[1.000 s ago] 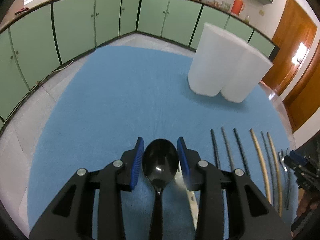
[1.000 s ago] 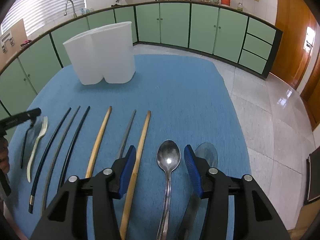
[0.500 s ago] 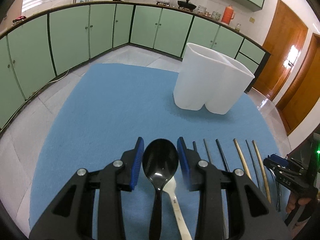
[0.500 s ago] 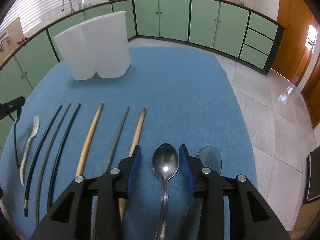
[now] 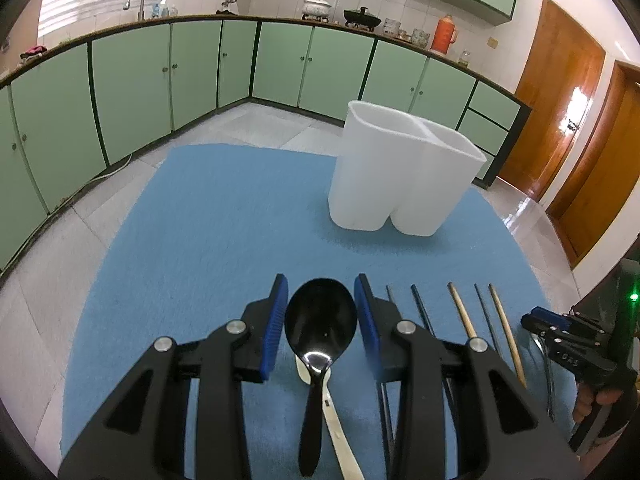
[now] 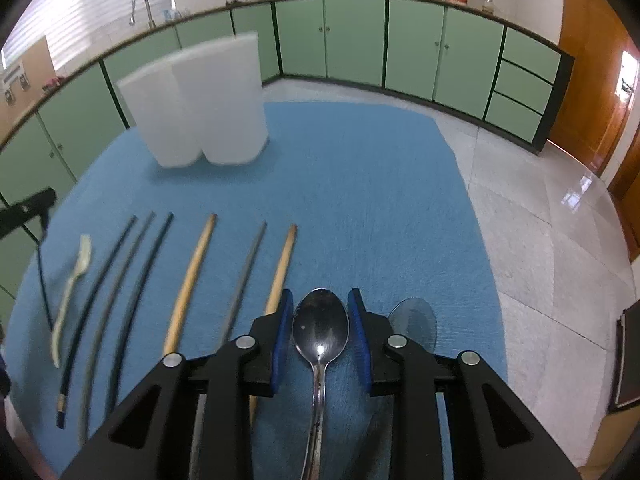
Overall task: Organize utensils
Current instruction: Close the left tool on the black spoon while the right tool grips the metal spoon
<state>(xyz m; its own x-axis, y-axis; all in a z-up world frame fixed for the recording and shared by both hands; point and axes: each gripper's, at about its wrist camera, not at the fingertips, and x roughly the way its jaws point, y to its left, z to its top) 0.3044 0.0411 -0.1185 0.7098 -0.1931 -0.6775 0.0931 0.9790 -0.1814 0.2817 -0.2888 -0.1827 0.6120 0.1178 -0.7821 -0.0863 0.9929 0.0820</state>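
While the left gripper point(image 5: 321, 312) carries a black spoon point(image 5: 320, 328) with its blue pads pressed to either side of the bowl, the handle runs straight back along the tool toward the holder's hand, so the spoon's long axis lies in line with the fingers. A cream utensil point(image 5: 338, 428) lies on the blue mat point(image 5: 224, 216) just beneath it, and the spoon looks lifted clear of the mat, though the height is hard to judge. Ahead and to the right stands the white two-compartment holder point(image 5: 400, 176), well apart from the pads, its two openings facing up.

The right gripper point(image 6: 320, 322) is likewise closed on a metal spoon point(image 6: 320, 326), pads touching the bowl's flanks, handle trailing back under the tool. A translucent spoon point(image 6: 414, 320) rests on the mat just to its right. To its left lie chopsticks in a row, dark ones point(image 6: 120, 280) and wooden ones point(image 6: 192, 276), all pointing roughly toward the holder, which from this side sits ahead and to the left.

Judging from both views, neither hand is clearly nearer the holder. Since each spoon lies flat, pointing forward, the coming move likely calls for tipping the wrist so the handle drops into a compartment
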